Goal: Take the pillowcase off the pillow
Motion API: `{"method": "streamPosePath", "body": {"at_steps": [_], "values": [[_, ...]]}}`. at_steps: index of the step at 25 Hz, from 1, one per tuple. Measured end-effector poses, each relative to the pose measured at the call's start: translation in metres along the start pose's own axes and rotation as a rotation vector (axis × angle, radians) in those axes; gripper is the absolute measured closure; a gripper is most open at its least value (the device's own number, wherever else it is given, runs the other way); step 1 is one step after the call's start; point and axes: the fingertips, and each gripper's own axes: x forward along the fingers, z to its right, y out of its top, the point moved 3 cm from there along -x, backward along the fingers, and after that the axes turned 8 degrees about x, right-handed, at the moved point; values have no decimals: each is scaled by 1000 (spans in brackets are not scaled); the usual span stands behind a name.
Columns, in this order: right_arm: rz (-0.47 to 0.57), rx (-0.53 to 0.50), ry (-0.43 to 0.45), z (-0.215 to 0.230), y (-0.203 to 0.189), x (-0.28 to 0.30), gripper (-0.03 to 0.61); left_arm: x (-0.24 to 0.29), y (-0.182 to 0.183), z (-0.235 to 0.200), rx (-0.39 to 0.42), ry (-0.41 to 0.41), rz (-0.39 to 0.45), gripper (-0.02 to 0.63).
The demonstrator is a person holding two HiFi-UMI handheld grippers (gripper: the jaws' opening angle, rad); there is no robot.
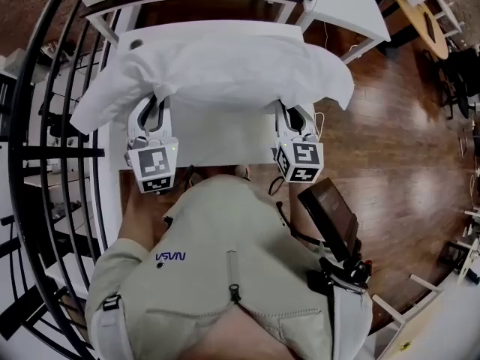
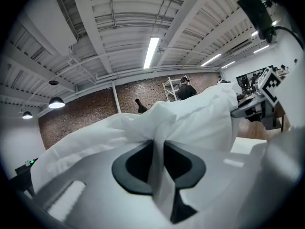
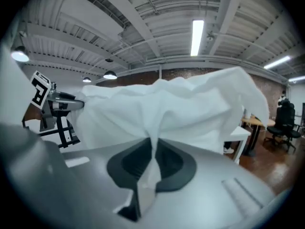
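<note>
- Pillowcase point(image 1: 225, 73): white, thin and crumpled, spread in loose puffy folds across the upper middle of the head view, on the far part of a white surface point(image 1: 217, 137). One corner trails off to the left, another to the right.
- Its near edge hangs over the tips of both grippers.
- Left gripper point(image 2: 158, 159): at the cloth's lower left in the head view, pointing up the frame, away from the person. Its fingers point(image 2: 136, 166) are clenched on a pinched fold of the pillowcase.
- Right gripper point(image 3: 153, 161): at the cloth's lower right, roughly parallel to the left one. Its fingers point(image 3: 128, 163) likewise grasp a narrow fold of the white cloth.
</note>
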Motion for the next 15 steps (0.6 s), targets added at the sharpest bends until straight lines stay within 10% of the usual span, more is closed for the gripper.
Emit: {"method": "streamPosePath", "body": {"at_steps": [15], "values": [[66,-78,119,-26,95,-43,575,17,51,-46,-69,-81,-37,601]]}}
